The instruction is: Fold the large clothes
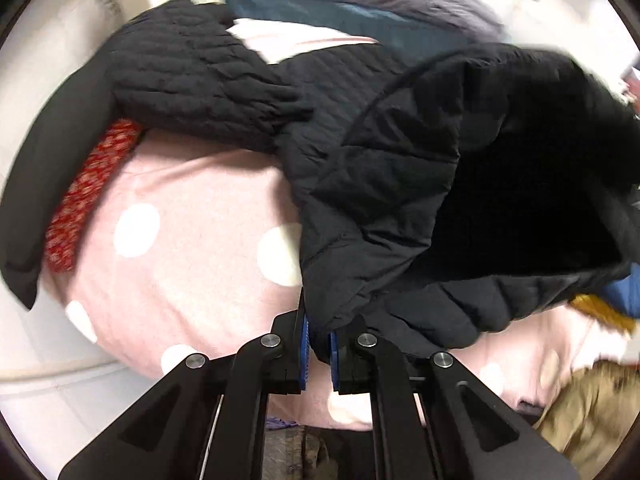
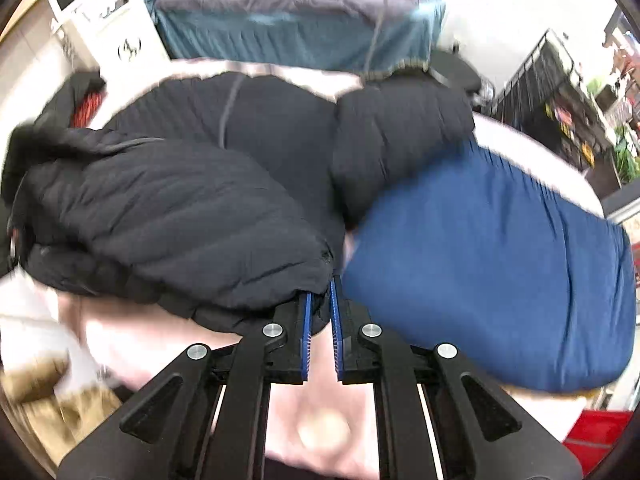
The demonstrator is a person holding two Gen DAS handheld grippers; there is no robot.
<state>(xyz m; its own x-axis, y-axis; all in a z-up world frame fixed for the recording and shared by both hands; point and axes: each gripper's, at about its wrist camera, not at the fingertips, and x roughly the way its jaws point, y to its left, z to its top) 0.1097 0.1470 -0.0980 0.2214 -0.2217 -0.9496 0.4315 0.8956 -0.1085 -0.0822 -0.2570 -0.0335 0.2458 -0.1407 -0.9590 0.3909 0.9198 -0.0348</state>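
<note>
A black quilted puffer jacket (image 1: pixel 400 184) lies bunched on a pink bedspread with white dots (image 1: pixel 188 240). My left gripper (image 1: pixel 319 332) is shut on a lower edge of the jacket, the black fabric pinched between its blue pads. One sleeve (image 1: pixel 200 76) stretches away to the upper left. In the right wrist view the same jacket (image 2: pixel 180 208) fills the left and middle. My right gripper (image 2: pixel 320 308) is shut on another edge of it, fabric caught between the blue pads.
A blue garment (image 2: pixel 488 264) lies right of the jacket. A red patterned cloth (image 1: pixel 88 192) sits at the left, tan clothing (image 1: pixel 592 412) and a yellow piece (image 1: pixel 604 310) at the right. A grey-and-teal pillow (image 2: pixel 300 12), a white cabinet (image 2: pixel 104 12) and a black rack (image 2: pixel 552 92) stand behind.
</note>
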